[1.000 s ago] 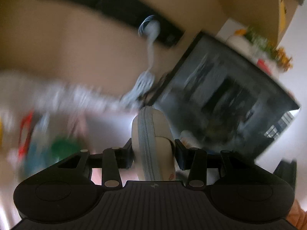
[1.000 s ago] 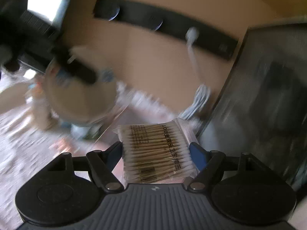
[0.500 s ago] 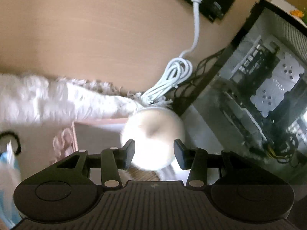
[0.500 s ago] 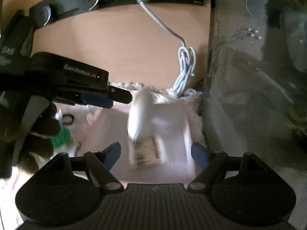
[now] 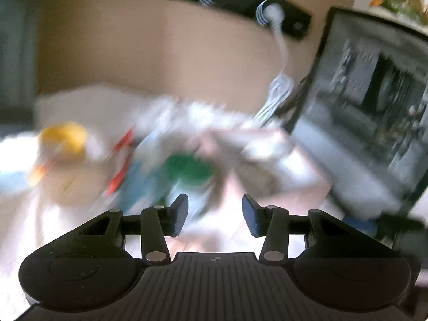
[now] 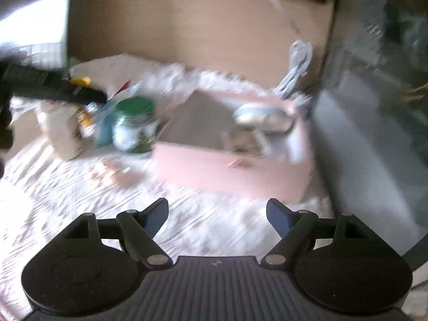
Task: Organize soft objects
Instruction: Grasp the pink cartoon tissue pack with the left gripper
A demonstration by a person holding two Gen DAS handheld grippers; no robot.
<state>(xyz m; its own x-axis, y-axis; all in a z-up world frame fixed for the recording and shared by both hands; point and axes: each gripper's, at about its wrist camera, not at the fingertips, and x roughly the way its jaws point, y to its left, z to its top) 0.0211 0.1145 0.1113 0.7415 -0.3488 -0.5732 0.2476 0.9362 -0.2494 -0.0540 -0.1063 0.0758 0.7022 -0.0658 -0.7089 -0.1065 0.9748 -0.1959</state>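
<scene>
Both views are smeared by motion blur. On the left of the right wrist view, the black body of the left claw [image 6: 53, 91] reaches in over the clutter. Below it stand a pale carton [image 6: 64, 131] and, just beside that, a green-lidded jar [image 6: 136, 125], all on a white textured cloth [image 6: 80, 203] covering the tabletop. Right of the jar sits a pink box [image 6: 235, 171], open at the top. Inside it, toward the far right corner, lies a rounded pale pouch [image 6: 262, 115], with a flat packet [image 6: 246, 141] in front of it; the blur hides what the packet is. A coiled white cable [image 6: 297, 67] hangs behind the box, and a glass-sided computer case [image 6: 374, 107] stands at the far right.

The right claw [image 6: 218, 214] is spread wide with nothing between its blue pads. In the left wrist view, the left claw [image 5: 215, 214] is likewise spread and empty, pointing at the jar [image 5: 190, 165] and box [image 5: 281, 160].
</scene>
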